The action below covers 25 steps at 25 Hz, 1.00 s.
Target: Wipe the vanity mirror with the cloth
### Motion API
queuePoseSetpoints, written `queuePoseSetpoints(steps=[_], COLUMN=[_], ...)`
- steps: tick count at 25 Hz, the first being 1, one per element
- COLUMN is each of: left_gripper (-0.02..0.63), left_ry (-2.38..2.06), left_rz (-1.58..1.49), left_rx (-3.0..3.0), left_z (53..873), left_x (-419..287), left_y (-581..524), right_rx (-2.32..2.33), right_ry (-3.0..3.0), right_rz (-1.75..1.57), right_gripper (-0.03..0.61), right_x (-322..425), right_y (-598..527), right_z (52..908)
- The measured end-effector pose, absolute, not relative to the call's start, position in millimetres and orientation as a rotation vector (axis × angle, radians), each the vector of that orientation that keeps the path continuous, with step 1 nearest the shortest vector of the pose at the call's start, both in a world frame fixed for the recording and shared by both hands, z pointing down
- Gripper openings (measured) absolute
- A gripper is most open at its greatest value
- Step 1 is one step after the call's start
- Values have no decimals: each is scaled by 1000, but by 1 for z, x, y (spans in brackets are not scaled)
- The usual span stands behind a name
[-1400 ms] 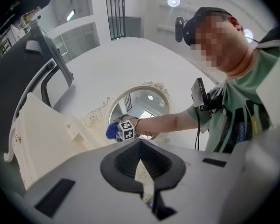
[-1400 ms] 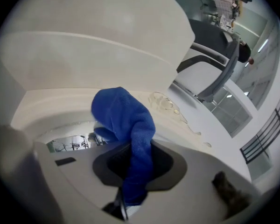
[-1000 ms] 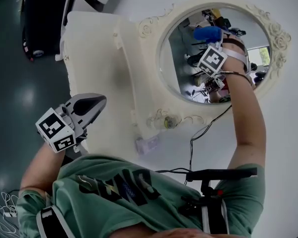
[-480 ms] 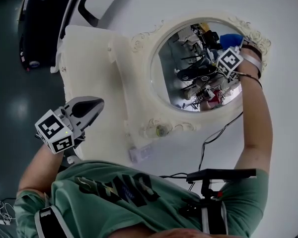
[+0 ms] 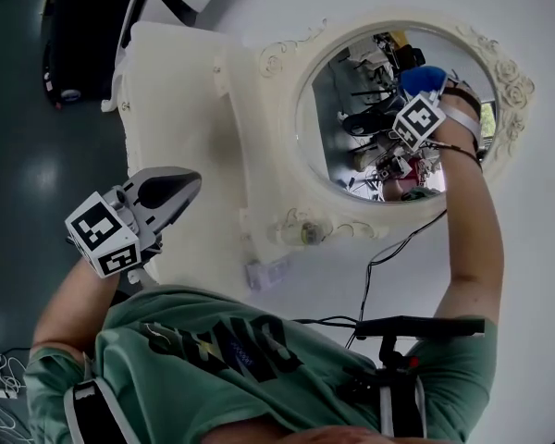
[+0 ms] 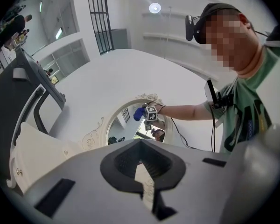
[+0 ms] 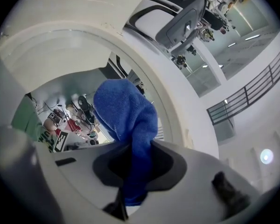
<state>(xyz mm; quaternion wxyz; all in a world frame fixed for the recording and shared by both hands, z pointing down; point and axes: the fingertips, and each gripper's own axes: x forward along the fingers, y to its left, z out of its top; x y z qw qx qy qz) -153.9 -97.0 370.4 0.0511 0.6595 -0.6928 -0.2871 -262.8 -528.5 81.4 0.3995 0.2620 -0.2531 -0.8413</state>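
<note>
Blue cloth [image 7: 126,120] in right tongs [image 7: 130,164], at mirror [image 7: 60,64]

The cloth [image 7: 126,120] is soft and fuzzy, with a fine nap. The mirror [image 5: 347,165] glass is glossy and reflective, and its carved frame [image 5: 277,58] is smooth cream with a dull sheen. The right tongs [image 7: 139,158] look like matt grey plastic.

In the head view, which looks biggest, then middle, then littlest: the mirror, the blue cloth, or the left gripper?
1. The mirror looks biggest.
2. The left gripper is in the middle, though it is nearer the camera, which makes it look larger.
3. The blue cloth looks littlest; only a bit shows.
</note>
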Motion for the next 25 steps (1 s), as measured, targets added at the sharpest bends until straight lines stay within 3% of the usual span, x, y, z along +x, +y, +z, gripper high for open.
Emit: queuePoseSetpoints(steps=[16, 25], left_gripper=[0, 0], left_ry=[-2032, -2007], left_rz=[-823, -823], left_rx=[1880, 1859], left_z=[448, 463], left_x=[-174, -169], left_y=[-102, -105], right_rx=[64, 29], right_ry=[-651, -681], right_rz=[-2078, -2037], right_gripper=[71, 70], right_x=[-291, -287], right_y=[-524, -524], right_z=[474, 527])
